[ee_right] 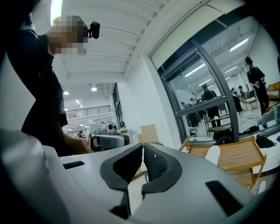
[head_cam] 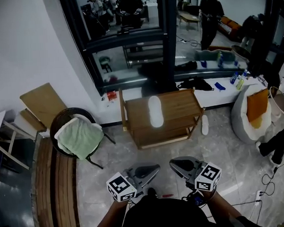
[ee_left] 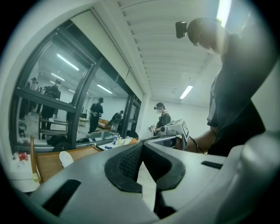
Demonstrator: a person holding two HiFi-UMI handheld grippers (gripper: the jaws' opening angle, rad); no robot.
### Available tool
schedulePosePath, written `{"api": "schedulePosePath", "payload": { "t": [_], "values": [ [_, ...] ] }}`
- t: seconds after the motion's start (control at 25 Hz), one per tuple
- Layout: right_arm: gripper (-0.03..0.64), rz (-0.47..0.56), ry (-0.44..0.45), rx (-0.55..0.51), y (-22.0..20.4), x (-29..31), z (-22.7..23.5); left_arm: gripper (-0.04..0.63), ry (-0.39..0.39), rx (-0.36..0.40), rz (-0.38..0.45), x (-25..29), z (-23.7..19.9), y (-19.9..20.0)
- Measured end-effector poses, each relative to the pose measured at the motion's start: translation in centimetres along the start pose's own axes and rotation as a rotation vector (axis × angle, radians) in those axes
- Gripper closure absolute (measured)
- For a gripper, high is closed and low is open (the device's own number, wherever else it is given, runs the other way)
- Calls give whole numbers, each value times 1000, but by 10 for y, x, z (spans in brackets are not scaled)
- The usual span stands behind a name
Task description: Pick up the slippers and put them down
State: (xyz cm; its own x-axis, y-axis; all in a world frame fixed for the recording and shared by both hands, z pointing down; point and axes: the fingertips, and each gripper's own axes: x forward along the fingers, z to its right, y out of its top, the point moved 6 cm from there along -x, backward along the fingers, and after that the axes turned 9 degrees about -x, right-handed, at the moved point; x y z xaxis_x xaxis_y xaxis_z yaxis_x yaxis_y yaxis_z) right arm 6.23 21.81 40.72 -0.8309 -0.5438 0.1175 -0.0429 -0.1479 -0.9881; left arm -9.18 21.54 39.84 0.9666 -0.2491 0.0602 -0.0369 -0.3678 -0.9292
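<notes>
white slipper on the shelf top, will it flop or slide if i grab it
The white slipper looks thin and flat, so probably light and may bend if gripped at one end. Lying loose on the smooth wooden shelf, it would likely slide when pushed.

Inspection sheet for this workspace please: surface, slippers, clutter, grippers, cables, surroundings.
Surface: wooden rack on tiled floor.
Job's things: slipper on the rack top; second slipper on the floor at the rack's right.
Clutter: chair with green cushion; beanbag.
Grippers: left gripper and right gripper shut, empty, short of the rack.
Cables: cable and power strip on the floor, right.
Surroundings: glass wall; person beyond it.
</notes>
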Motion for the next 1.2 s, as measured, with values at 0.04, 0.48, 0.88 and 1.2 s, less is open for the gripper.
{"api": "schedulePosePath", "payload": {
  "t": [0.04, 0.48, 0.88, 1.2],
  "values": [
    [591, -2, -5, 1, 1, 6, 4, 592, -4, 1, 2, -2, -9, 4],
    [591, 8, -94, 10, 5, 58, 35, 592, -56, -25, 22, -21, -78, 13],
    [591, -13, -99, 26, -1, 75, 59, 592, -40, -46, 28, -18, -106, 12],
    [591, -17, -44, 19, 4, 86, 104, 592, 15, -48, 51, 7, -136, 27]
  ]
}}
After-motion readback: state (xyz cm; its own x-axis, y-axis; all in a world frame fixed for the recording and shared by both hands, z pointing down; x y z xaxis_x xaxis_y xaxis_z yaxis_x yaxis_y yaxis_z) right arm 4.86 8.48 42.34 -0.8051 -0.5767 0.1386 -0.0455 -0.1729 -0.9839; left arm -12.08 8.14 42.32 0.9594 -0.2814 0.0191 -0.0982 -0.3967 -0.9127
